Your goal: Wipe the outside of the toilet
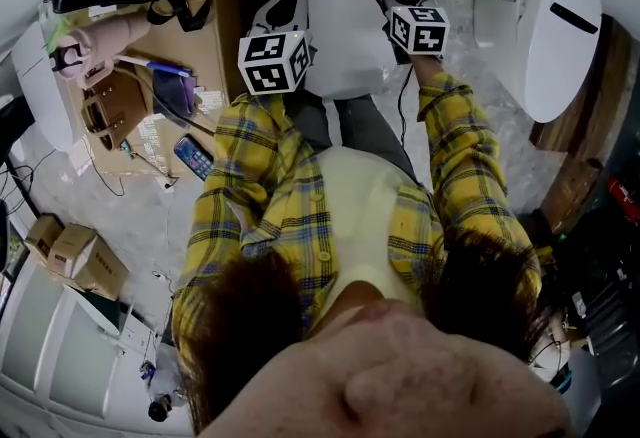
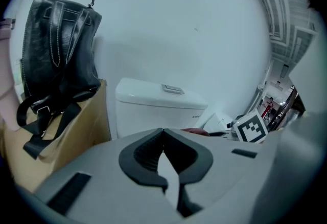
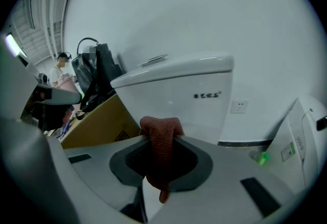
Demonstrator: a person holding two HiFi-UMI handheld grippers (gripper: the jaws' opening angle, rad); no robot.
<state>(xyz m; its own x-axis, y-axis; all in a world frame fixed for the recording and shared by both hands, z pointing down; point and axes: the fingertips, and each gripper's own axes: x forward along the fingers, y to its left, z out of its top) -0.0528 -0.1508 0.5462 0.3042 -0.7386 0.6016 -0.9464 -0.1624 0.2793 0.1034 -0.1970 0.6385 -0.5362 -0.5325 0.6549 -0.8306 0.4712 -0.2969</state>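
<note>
The toilet (image 1: pixel 335 46) stands against a plain white wall (image 2: pixel 179 23), lid down, with the tank (image 3: pixel 179 90) at the back.

Right gripper (image 3: pixel 161 133): we hold it with the jaws clamped on a reddish-brown cloth (image 3: pixel 162 159). The cloth bunches above the jaw tips and hangs down between them. In the head view the cloth sits over the rear right part of the lid, near the tank. We cannot tell whether it touches the porcelain.

Left gripper (image 2: pixel 163 133): we hold it at the left edge of the lid. The jaws are pressed together with nothing between them.

Surroundings:
- A cardboard box (image 2: pixel 76 131) stands just beside the tank on its left, with a black backpack (image 2: pixel 56 54) on top.
- A second white fixture (image 1: pixel 540 26) lies to the right of the toilet.
- A wall socket (image 3: pixel 238 107) sits low on the wall between the two.
- The floor (image 1: pixel 150 216) is pale and marbled, with small cartons (image 1: pixel 85 261) at the left.
</note>
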